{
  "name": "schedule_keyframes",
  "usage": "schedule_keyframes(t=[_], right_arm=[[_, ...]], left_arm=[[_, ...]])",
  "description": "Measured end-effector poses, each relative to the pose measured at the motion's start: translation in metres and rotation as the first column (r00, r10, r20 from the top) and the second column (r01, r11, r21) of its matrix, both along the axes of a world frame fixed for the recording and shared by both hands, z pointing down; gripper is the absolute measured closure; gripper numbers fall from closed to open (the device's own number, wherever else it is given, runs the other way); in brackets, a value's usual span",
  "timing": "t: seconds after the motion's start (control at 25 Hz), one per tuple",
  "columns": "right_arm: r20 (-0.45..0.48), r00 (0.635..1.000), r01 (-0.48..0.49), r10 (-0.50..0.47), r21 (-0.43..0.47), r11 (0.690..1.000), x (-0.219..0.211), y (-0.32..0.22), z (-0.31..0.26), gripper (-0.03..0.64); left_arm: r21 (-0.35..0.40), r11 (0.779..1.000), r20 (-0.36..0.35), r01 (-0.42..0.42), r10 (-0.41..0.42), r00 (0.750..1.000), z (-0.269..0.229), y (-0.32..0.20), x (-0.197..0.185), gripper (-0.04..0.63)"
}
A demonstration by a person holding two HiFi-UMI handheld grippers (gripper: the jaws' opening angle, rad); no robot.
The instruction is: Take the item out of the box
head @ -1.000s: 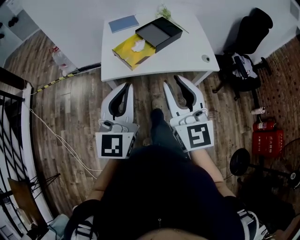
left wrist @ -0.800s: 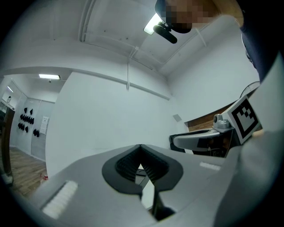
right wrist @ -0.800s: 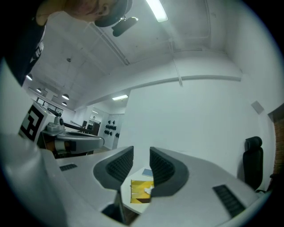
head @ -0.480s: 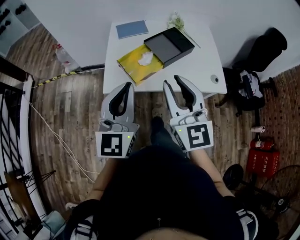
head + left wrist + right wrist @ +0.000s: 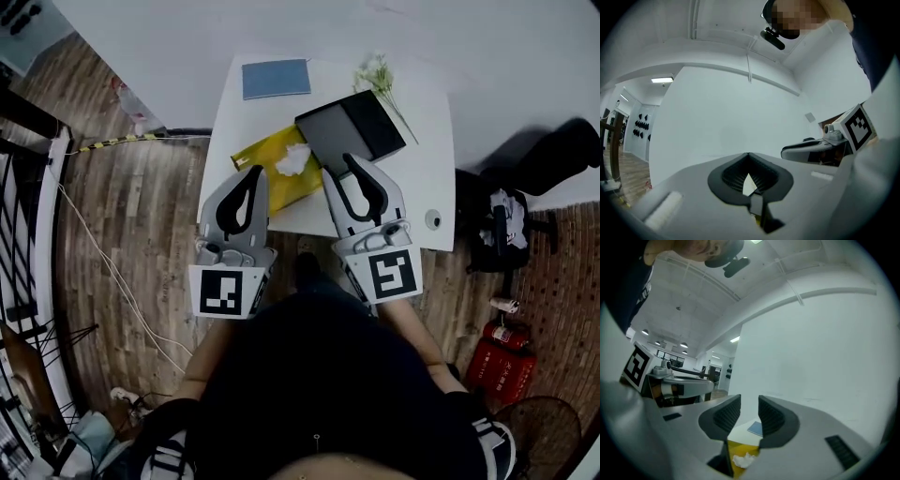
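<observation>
Left gripper point(image 5: 254, 172): tips pressed together, empty, frame centre.
Right gripper point(image 5: 339, 165): jaws parted, nothing between.
Flat yellow box point(image 5: 265, 165): on white table point(image 5: 427, 178), upper centre.
Crumpled white wad point(image 5: 292, 159): possibly tissue, inside the box.

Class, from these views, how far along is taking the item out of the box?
Done: nothing visible; the black box sits on the table. In hand: nothing, left claw shut and empty, right claw open and empty, both above the table's near edge. Left: reach, grip, lift out.
</observation>
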State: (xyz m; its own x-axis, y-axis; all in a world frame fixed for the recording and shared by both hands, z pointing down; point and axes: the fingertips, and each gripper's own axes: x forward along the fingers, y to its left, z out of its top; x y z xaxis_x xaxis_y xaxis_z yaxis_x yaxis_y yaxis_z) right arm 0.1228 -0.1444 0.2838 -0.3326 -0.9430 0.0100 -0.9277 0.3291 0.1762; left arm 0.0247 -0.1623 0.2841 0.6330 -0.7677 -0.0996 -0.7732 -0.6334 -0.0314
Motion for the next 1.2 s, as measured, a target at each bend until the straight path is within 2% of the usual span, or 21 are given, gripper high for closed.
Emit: schedule_keyframes(t=[0.16,0.32,0.48,0.84,0.96,1.08,1.2], right_arm=[[0.006,0.998,0.059,-0.059,-0.012,0.998,0.013,-0.04,0.005,0.509],[0.003,0.995,0.101,-0.101,-0.041,0.994,0.024,-0.069,0.014,0.509],[0.002,0.991,0.132,-0.132,-0.044,0.99,0.033,-0.088,0.021,0.509],[-0.014,0.987,0.16,-0.16,-0.045,0.986,0.035,-0.101,0.029,0.509],[-0.014,0.986,0.164,-0.165,-0.054,0.985,0.028,-0.104,0.033,0.509],[-0.017,0.986,0.165,-0.167,-0.065,0.984,0.022,-0.107,0.039,0.509],[-0.025,0.986,0.161,-0.163,-0.09,0.983,0.022,-0.11,0.047,0.509]], left_arm=[[-0.008,0.999,0.014,0.038,-0.038,0.999,0.005,-0.035,0.015,0.586],[0.056,0.997,-0.021,0.048,-0.047,0.999,0.0,-0.058,0.029,0.586],[-0.033,0.997,0.026,0.075,-0.074,0.997,0.017,-0.073,0.037,0.586],[0.017,0.996,0.003,0.087,-0.087,0.996,0.017,-0.084,0.039,0.586],[-0.05,0.995,0.039,0.084,-0.083,0.996,0.029,-0.085,0.036,0.586],[-0.041,0.997,0.047,0.073,-0.071,0.996,0.031,-0.088,0.032,0.586],[-0.067,0.997,0.076,0.044,-0.039,0.996,0.04,-0.092,0.031,0.586]])
